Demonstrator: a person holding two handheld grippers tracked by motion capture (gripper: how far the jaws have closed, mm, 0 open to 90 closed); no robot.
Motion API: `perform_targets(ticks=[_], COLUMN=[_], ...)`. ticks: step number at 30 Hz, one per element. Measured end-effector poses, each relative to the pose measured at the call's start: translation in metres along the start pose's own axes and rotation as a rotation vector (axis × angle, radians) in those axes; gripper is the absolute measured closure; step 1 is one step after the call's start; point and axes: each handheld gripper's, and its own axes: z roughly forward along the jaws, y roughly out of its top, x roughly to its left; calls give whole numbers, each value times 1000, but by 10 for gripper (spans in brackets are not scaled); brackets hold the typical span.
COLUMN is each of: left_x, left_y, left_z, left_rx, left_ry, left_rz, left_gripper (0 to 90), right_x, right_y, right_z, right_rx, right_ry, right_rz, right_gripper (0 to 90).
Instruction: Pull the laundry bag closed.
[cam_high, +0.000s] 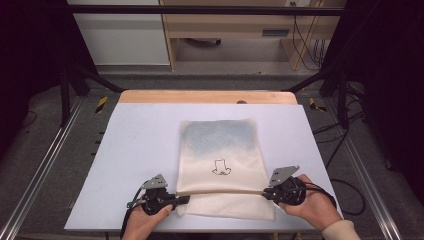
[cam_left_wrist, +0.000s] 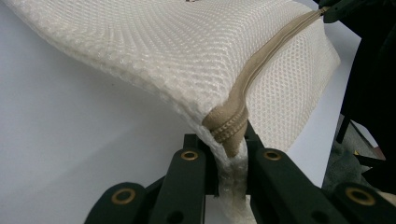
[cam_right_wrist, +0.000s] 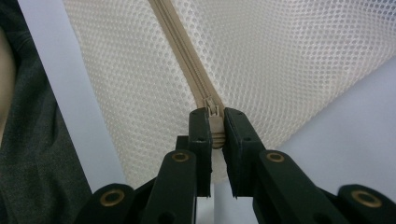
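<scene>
1. Two tongs work one mesh bag (cam_high: 220, 165) in the high view. It lies flat on the white counter (cam_high: 135, 150), near edge toward the person. The left tongs (cam_high: 181, 200) and right tongs (cam_high: 266, 192) sit at opposite ends of the tan zipper (cam_high: 220, 191) running across the bag's near part. My guess is the zipper is to be run; the pull should be drawn straight along the teeth while the far end stays taut. The bag's contents and the small printed figure (cam_high: 220, 167) are hard to make out.

2. Left gripper view: the left tongs (cam_left_wrist: 229, 161) are clamped on the bag's corner at the zipper's folded end (cam_left_wrist: 227, 126), lifting the mesh off the counter. How much fabric is caught between the jaws is hidden.

3. Right gripper view: the right tongs (cam_right_wrist: 215, 130) are pinched shut on the zipper slider (cam_right_wrist: 214, 116). Whether the teeth behind it are open is blocked from sight.
</scene>
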Motion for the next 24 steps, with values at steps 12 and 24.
perform_targets(ticks=[12, 24], left_x=[0, 0], left_y=[0, 1], left_z=[-1, -2], left_rx=[-3, -4], left_ry=[-1, 1], left_rz=[-2, 0], left_gripper=[849, 849], right_x=[-1, -1], right_y=[-3, -7], right_z=[-2, -3], right_rx=[-1, -2], right_ry=[0, -4], right_rz=[12, 21], right_gripper=[821, 821])
